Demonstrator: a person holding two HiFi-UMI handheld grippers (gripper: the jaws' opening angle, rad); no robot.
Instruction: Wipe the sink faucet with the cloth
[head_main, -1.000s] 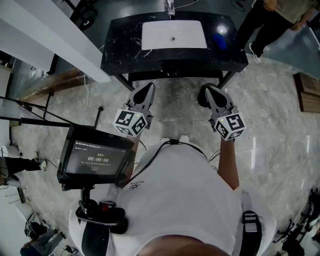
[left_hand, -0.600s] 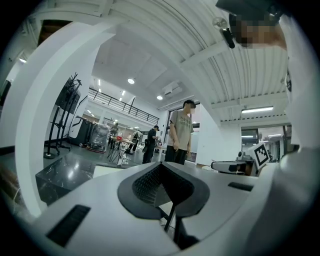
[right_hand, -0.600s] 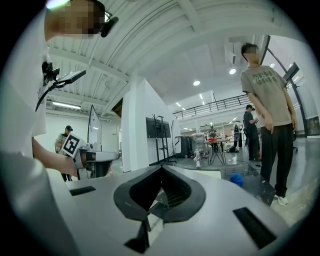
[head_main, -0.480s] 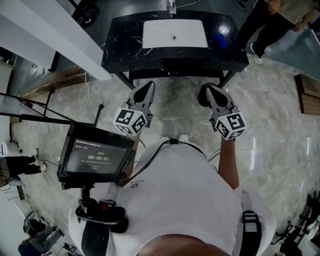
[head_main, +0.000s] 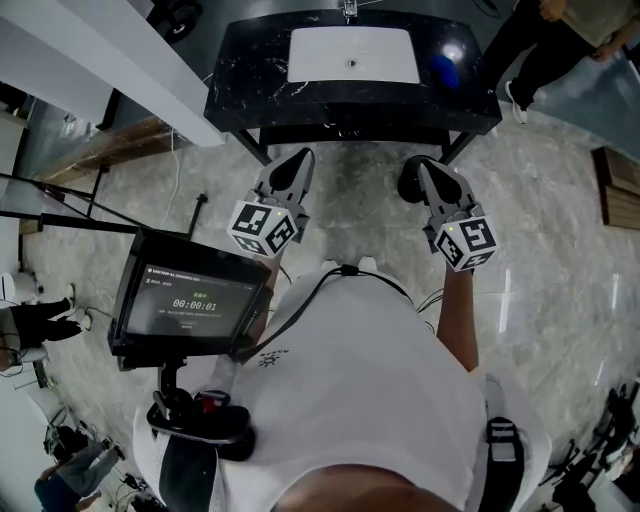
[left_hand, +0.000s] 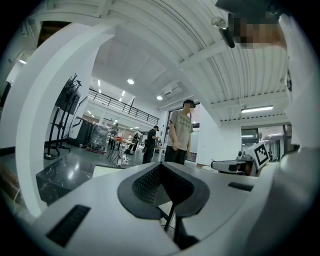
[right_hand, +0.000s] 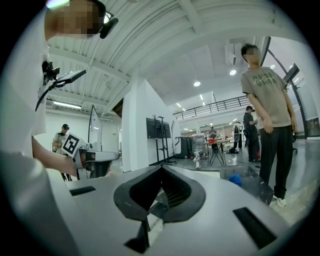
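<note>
Left gripper (left_hand: 161, 170): jaws clenched, pads meeting, nothing btwn them. Right gripper (right_hand: 161, 174): same, closed on nothing. Both point level toward the counter (head_main: 238, 85) and hang well short of it, over bare floor; in the head view the left gripper (head_main: 292, 165) and right gripper (head_main: 420, 172) sit side by side in front of the person.

What changed vs. a second ago: very little. Grippers haven't shifted relative to the body. The counter, sink (head_main: 352, 55) and faucet (head_main: 348, 8) have slid up the head view, so the faucet is now nearly cut off at the top edge (looks like a head tilt, not a step forward). The timer on the screen (head_main: 190, 300) went from 00:00:00 to 00:00:01.

Meaning for the task: it's barely started, nothing picked up yet. The cloth (head_main: 445, 68) is prob. the blue lump on the counter just right of the sink, also seen from the right gripper (right_hand: 235, 180); untouched. My guess: the right gripper is the nearer one to fetch it.

Writing: the timer digits are the only legible text. Other screen lines are too small to read. Small logo on the person's white shirt and the print on the bystander (right_hand: 265, 115) shirt: unreadable. Cubes (head_main: 263, 228) carry square markers only, no words.
</note>
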